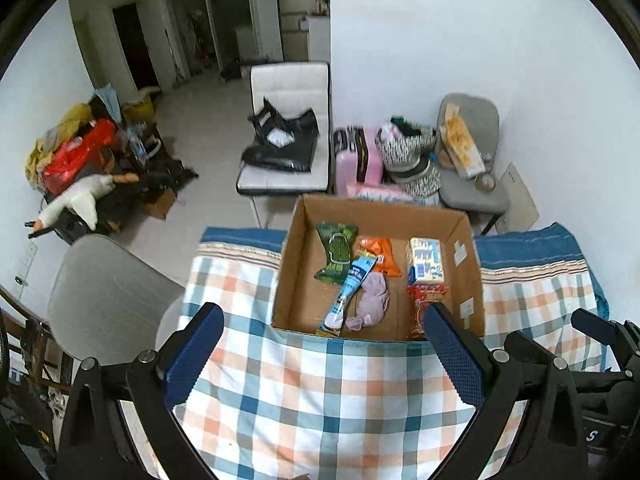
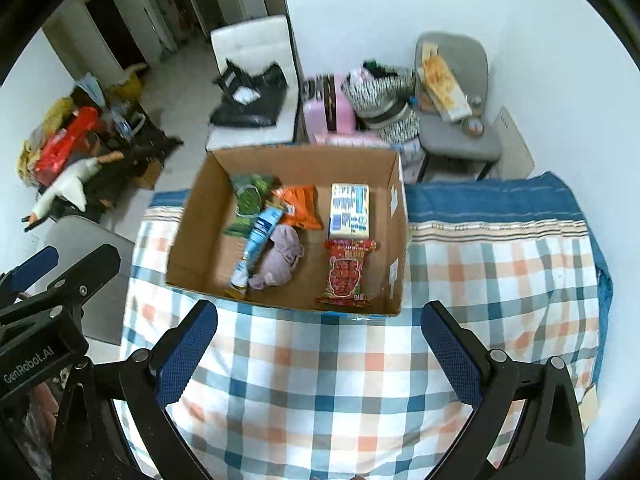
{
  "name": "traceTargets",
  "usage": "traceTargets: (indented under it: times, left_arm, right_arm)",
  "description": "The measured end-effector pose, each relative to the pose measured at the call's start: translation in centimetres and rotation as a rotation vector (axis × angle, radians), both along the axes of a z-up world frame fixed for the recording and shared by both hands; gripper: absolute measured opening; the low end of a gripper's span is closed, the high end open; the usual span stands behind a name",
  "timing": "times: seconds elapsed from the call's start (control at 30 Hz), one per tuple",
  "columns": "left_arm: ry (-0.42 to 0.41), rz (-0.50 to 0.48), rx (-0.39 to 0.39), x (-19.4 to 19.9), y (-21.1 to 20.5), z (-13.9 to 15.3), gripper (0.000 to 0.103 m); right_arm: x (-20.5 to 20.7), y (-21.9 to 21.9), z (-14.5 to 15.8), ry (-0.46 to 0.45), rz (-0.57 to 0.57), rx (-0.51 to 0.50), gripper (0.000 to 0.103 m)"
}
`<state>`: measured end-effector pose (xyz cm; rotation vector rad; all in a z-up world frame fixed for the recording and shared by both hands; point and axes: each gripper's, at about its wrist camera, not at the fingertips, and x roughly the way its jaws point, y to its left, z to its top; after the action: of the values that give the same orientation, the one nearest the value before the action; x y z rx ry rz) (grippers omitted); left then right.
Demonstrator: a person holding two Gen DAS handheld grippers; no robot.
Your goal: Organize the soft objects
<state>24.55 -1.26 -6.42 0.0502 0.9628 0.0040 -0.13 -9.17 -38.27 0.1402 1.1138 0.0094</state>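
Observation:
An open cardboard box [image 1: 294,264] [image 2: 192,220] stands on the checked tablecloth. In it lie a green packet [image 1: 335,250] [image 2: 249,202], an orange packet [image 1: 380,256] [image 2: 300,206], a blue tube-shaped pack [image 1: 350,288] [image 2: 258,246], a purple cloth [image 1: 372,300] [image 2: 280,258], a white-blue tissue pack [image 1: 426,262] [image 2: 349,212] and a red snack bag [image 1: 422,308] [image 2: 347,274]. My left gripper [image 1: 324,320] is open and empty in front of the box. My right gripper [image 2: 320,316] is open and empty, also in front of the box.
The checked tablecloth [image 1: 320,400] [image 2: 340,380] covers the table. A grey chair [image 1: 104,292] stands left of it. Behind are a white chair with a black bag [image 1: 288,140], a pink suitcase [image 1: 356,160] and a grey chair with a box [image 1: 468,160]. Clutter and a white plush goose [image 1: 80,200] sit far left.

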Motion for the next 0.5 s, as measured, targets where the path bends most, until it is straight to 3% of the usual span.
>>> traceTargets:
  times: [0.23,0.5]
  left_arm:
    - [-0.078,-0.002,0.005,-4.6,0.1,4.7,0.102]
    - [-0.112,-0.005,-0.008,-8.0,-0.2,7.1,0.102]
  right_arm:
    - [-4.6,-0.6,5.5,-0.103,0.004,0.021,0.103]
    - [-8.9,-0.9,10.0,-0.184,0.026,0.008,0.103]
